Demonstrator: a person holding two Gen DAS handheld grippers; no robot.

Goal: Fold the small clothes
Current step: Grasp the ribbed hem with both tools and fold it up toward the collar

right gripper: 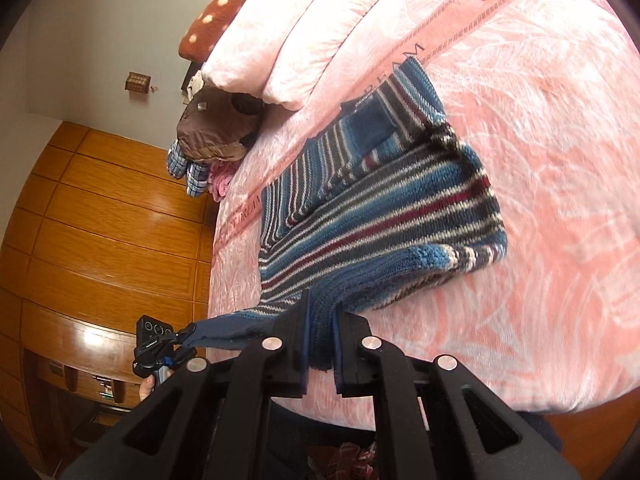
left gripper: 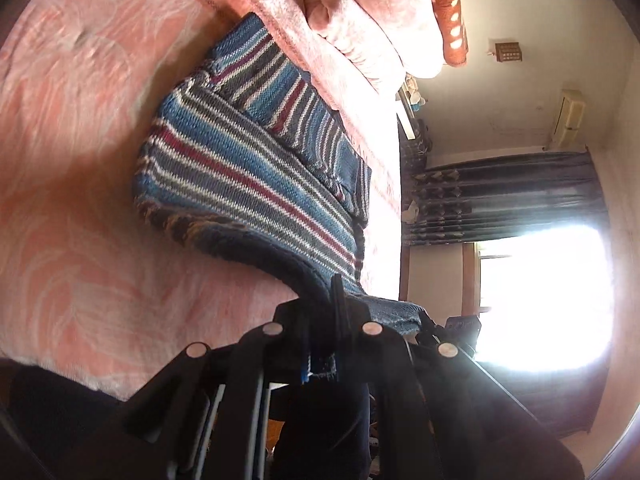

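I see a pink bedspread (right gripper: pixel 560 184) with a pale feather pattern, and a woven band (right gripper: pixel 448 46) with printed letters runs across it. At the head of the bed lies a folded pink quilt (right gripper: pixel 280 40), and on top of it a rust-brown pillow (right gripper: pixel 212 12) with pale dots. Beside the quilt I notice a brown garment (right gripper: pixel 212 132) over some blue checked cloth (right gripper: pixel 188 172). Behind stands a wooden wardrobe (right gripper: pixel 104 232). In the left view there is a dark curtain (left gripper: pixel 508 196) above a very bright window (left gripper: pixel 544 296), an air conditioner (left gripper: pixel 568 118) high on the wall, and a small brown wall box (left gripper: pixel 509 51).
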